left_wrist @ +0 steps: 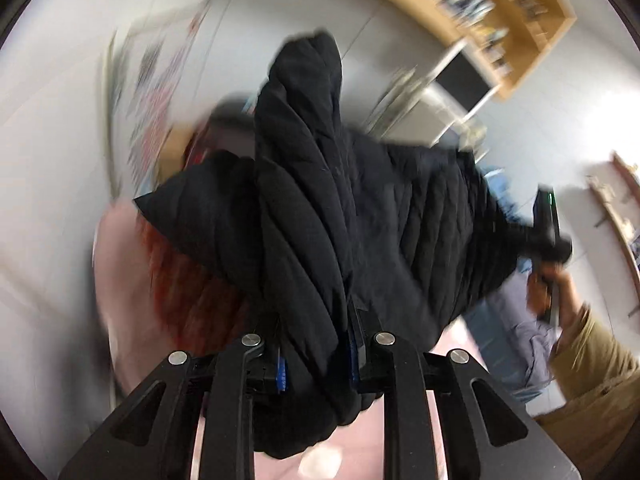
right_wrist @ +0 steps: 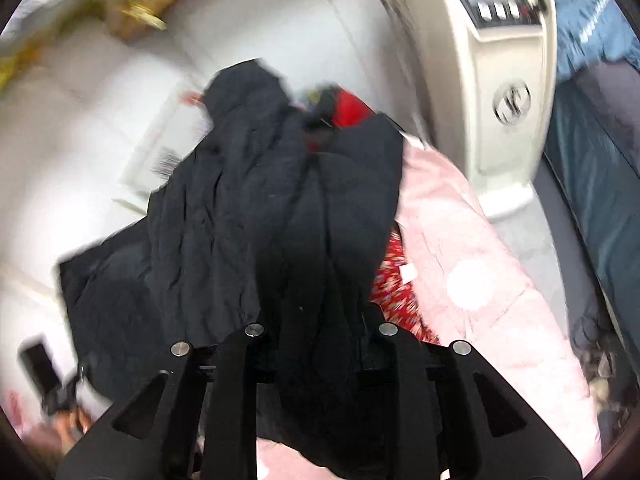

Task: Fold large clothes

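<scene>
A black quilted jacket (left_wrist: 360, 216) hangs in the air, bunched into thick folds. In the left wrist view my left gripper (left_wrist: 316, 348) is shut on one bunched part of it, with the cloth filling the gap between the fingers. The jacket stretches right to my right gripper (left_wrist: 550, 236), blurred, held by a hand in a tan sleeve (left_wrist: 596, 368). In the right wrist view the right gripper (right_wrist: 320, 344) is shut on the jacket (right_wrist: 260, 200), which drapes away from it and to the left.
A pink garment (right_wrist: 460, 264) and a red floral cloth (right_wrist: 394, 288) lie under the jacket. A white appliance (right_wrist: 504, 80) stands at the back right, blue and teal fabric (right_wrist: 592, 152) beside it. A wooden shelf (left_wrist: 512, 20) hangs on the wall. Both views are motion-blurred.
</scene>
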`<state>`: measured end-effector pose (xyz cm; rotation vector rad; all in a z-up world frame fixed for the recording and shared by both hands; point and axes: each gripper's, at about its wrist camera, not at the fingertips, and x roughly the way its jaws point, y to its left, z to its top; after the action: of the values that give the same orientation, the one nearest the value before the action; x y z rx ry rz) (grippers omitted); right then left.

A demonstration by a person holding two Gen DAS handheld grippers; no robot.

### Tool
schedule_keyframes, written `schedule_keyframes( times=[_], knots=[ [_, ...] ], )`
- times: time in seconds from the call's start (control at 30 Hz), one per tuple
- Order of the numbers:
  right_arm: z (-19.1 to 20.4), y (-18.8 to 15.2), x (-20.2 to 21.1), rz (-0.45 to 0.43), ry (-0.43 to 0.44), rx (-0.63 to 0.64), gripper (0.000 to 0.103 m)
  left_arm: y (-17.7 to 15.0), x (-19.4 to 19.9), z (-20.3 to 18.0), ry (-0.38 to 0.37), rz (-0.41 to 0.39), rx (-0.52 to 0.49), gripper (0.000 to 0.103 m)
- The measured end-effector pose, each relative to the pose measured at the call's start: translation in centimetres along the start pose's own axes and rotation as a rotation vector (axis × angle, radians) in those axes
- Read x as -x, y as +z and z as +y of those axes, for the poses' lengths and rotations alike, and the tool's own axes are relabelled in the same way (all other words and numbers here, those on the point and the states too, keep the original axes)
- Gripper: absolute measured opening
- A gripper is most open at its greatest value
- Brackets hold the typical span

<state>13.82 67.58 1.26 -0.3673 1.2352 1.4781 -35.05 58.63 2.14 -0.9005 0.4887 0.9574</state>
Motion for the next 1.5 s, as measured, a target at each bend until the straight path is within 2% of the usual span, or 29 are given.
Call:
schedule_keyframes(
  times=[0.07,0.1,0.13,0.2,0.23,0.27,0.3,0.33,0.47,0.57,0.7,0.83,0.97,1.1,1.17,1.23,1.3,1.37,1.43,1.5],
  knots=[
    [-1.0,0.5,-3.7,0.030,-0.081,-0.061,0.027,-1.7,-1.6,1.3,0.061,0.008,0.036,0.023],
    [-2.0,0.5,-5.3,0.032,-0.127,-0.112,0.032,-2.1,-2.1,2.4,0.059,0.008,0.084,0.024],
    [-2.6,0.4,-6.2,0.031,-0.147,-0.143,0.036,-2.3,-2.5,3.8,0.034,-0.001,0.161,0.029],
    [-4.0,0.0,-7.4,0.024,-0.195,-0.184,0.060,-2.4,-3.1,5.8,0.012,0.000,0.257,0.042],
    [-4.2,-0.3,-7.8,0.022,-0.209,-0.194,0.064,-2.8,-3.4,6.5,0.017,0.009,0.283,0.050],
    [-4.6,-0.3,-8.0,0.017,-0.213,-0.202,0.073,-2.9,-3.9,7.1,0.020,0.015,0.301,0.055],
    [-4.9,-0.6,-8.2,0.011,-0.226,-0.213,0.085,-3.0,-4.2,7.4,0.024,0.015,0.311,0.057],
    [-5.3,-0.9,-8.1,0.009,-0.251,-0.227,0.090,-3.0,-4.5,7.4,0.033,0.011,0.311,0.062],
    [-6.8,-1.8,-7.4,-0.012,-0.230,-0.292,0.091,-1.8,-5.4,9.2,0.060,0.010,0.329,0.072],
    [-5.8,-2.4,-5.7,-0.046,-0.272,-0.305,0.091,-1.6,-5.8,8.9,0.075,0.024,0.342,0.078],
    [-3.9,-3.5,-2.3,-0.101,-0.313,-0.292,0.091,-0.8,-6.1,8.8,0.100,0.045,0.347,0.082],
    [-2.3,-4.6,0.6,-0.113,-0.303,-0.256,0.091,-0.1,-5.6,8.0,0.152,0.054,0.360,0.083],
    [-0.2,-7.1,2.9,-0.112,-0.323,-0.157,0.092,0.4,-3.5,6.0,0.275,0.010,0.302,0.085],
    [2.5,-10.7,4.1,-0.061,-0.336,-0.026,0.092,0.7,-0.3,2.8,0.470,-0.077,0.155,0.095],
    [3.8,-12.0,4.2,-0.037,-0.354,0.032,0.092,0.6,0.7,0.8,0.525,-0.096,0.063,0.097],
    [5.5,-14.0,4.3,-0.012,-0.360,0.104,0.092,0.1,1.1,-1.5,0.516,-0.073,-0.036,0.097],
    [7.0,-15.5,4.2,0.007,-0.368,0.152,0.092,-0.5,0.7,-3.2,0.508,-0.021,-0.089,0.097],
    [8.4,-16.8,4.1,0.016,-0.388,0.196,0.092,-1.4,0.1,-4.8,0.469,0.035,-0.114,0.097],
    [9.5,-18.0,4.1,0.017,-0.417,0.236,0.092,-2.5,-0.4,-6.2,0.413,0.063,-0.116,0.097],
    [10.6,-19.0,4.1,0.023,-0.448,0.272,0.092,-3.0,-1.0,-7.3,0.392,0.082,-0.134,0.097]
  ],
)
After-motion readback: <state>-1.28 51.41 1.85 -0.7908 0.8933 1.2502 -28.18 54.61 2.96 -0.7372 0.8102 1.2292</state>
